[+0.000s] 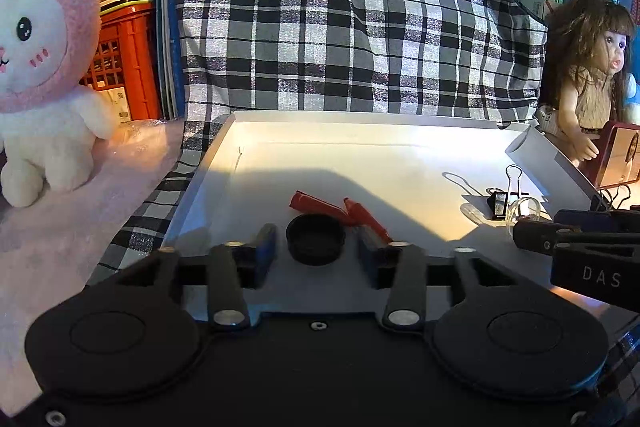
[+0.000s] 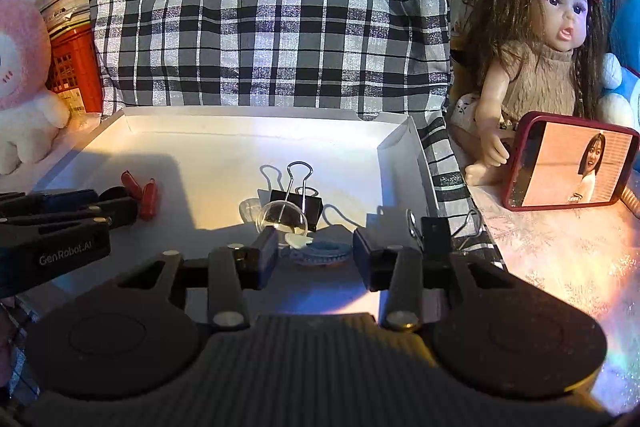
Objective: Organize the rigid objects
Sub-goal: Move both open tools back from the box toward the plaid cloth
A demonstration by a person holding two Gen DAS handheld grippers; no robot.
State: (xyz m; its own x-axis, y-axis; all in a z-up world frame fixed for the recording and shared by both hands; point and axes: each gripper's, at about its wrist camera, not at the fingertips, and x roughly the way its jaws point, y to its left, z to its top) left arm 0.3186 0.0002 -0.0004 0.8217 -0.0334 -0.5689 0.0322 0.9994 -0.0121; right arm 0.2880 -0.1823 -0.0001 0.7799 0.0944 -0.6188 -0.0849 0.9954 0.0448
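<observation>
A shallow white cardboard tray [image 1: 340,155] lies on plaid cloth. In the left wrist view my left gripper [image 1: 316,247] is open, its fingers on either side of a black round cap [image 1: 316,238]; two red pen caps [image 1: 320,205] lie just beyond. My right gripper [image 2: 316,255] is open over a blue ridged cap [image 2: 320,254] and a small white piece [image 2: 298,239]. Beyond it stand a clear dome [image 2: 282,217] and a black binder clip [image 2: 298,203]. A second binder clip [image 2: 436,231] sits by the right finger. The right gripper also shows in the left wrist view [image 1: 520,229].
A pink and white plush rabbit [image 1: 40,67] stands left of the tray. A doll [image 2: 536,47] and a red-framed picture [image 2: 568,167] sit to the right. Plaid cloth [image 2: 272,7], books and red crates rise behind the tray.
</observation>
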